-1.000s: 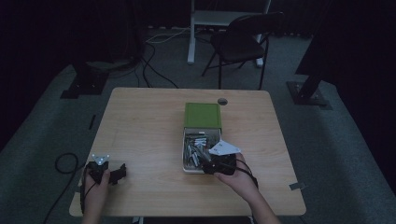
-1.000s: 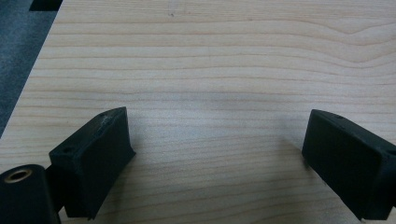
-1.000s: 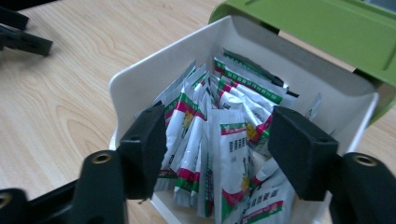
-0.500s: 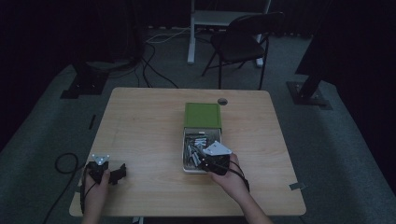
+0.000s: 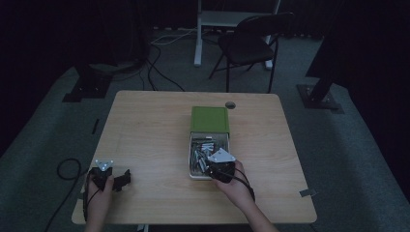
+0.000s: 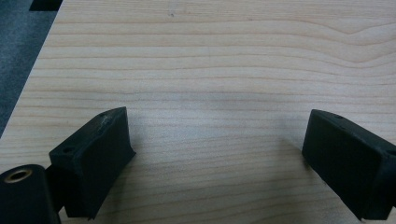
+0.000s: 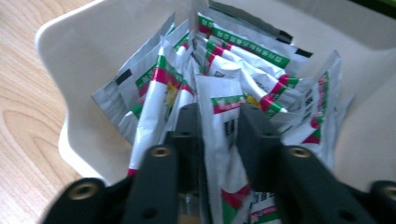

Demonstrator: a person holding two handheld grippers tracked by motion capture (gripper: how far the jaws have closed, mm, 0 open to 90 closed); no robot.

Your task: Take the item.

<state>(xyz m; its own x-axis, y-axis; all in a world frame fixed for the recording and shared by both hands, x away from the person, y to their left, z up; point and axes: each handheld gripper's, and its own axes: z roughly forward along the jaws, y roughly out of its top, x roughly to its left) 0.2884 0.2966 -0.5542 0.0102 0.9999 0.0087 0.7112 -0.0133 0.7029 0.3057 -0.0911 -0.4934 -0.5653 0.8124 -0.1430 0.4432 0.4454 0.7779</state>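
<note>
The left gripper [image 5: 126, 178] rests on the table [image 5: 154, 130] near its front left corner, held in the person's left hand [image 5: 99, 193]. Its jaws stand wide apart with nothing between them; in the left gripper view only bare wood grain lies in the gap, and the left gripper [image 6: 217, 154] sits low over the tabletop [image 6: 210, 70], well apart from the box.

Toward the middle of the table stands the box [image 5: 191, 159], a white tray with a green lid [image 5: 209, 119] pushed back over its far end. The open near half is full of silver sachets [image 5: 200, 152] printed with red and green bands.

The right gripper [image 5: 212, 166] dips into the near right part of the box, held in the right hand [image 5: 237, 186], with its grey plate on top. In the right gripper view its jaws have just been closing and now stand narrow, clamped on either side of one upright sachet [image 7: 224, 140] that runs between the two black fingers [image 7: 257, 130]. The pads appear to press on its flat faces. Other sachets [image 7: 261, 56] fan out behind and beside it, leaning against the white wall of the box [image 7: 84, 46]. The held sachet is still inside the box, among the rest.
</note>
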